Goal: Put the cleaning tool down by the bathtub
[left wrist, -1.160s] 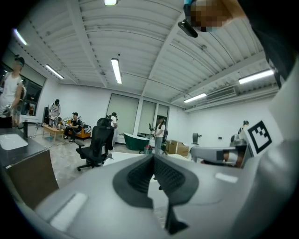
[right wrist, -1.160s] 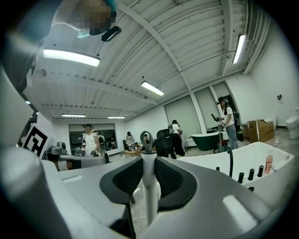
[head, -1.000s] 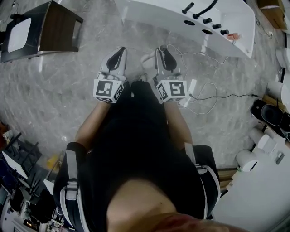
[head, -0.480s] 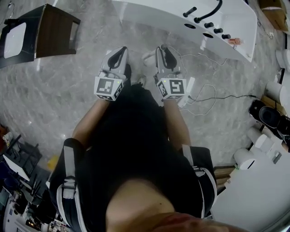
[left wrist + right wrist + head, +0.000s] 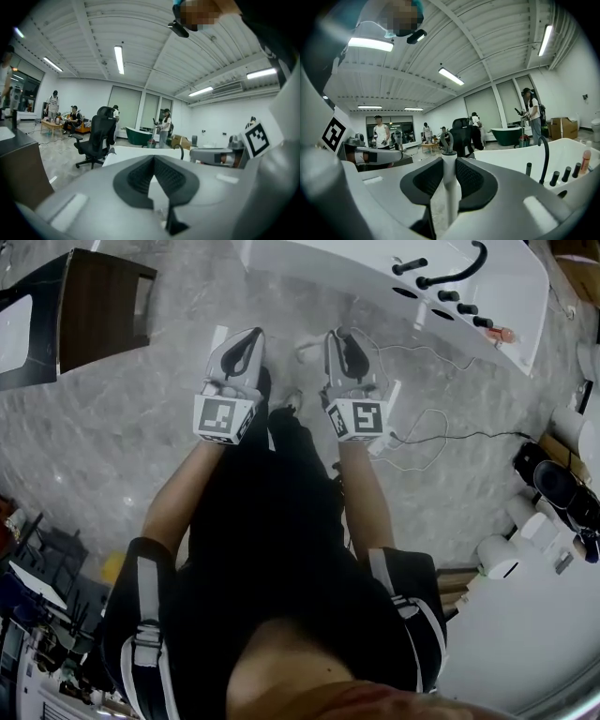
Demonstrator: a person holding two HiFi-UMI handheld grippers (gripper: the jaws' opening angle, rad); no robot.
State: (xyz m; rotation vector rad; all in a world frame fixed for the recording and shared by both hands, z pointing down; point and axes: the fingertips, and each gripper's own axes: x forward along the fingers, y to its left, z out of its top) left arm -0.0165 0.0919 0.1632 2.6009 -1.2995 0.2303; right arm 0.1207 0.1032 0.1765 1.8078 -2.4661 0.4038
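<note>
My right gripper (image 5: 344, 341) pinches the slim white cleaning tool (image 5: 449, 187), grey loop on top, upright between my pads. My left gripper (image 5: 246, 343), at its nine o'clock, has jaws pressed together. The glossy white bathtub (image 5: 375, 277) lies at one o'clock.

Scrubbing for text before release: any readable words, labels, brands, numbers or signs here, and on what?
No readable text anywhere.
Left gripper marker cube, right gripper marker cube: black-and-white patterns, no characters.
Small orange bottle on the white bathtub: label too small.
White tool handle in the right gripper: no print visible.
</note>
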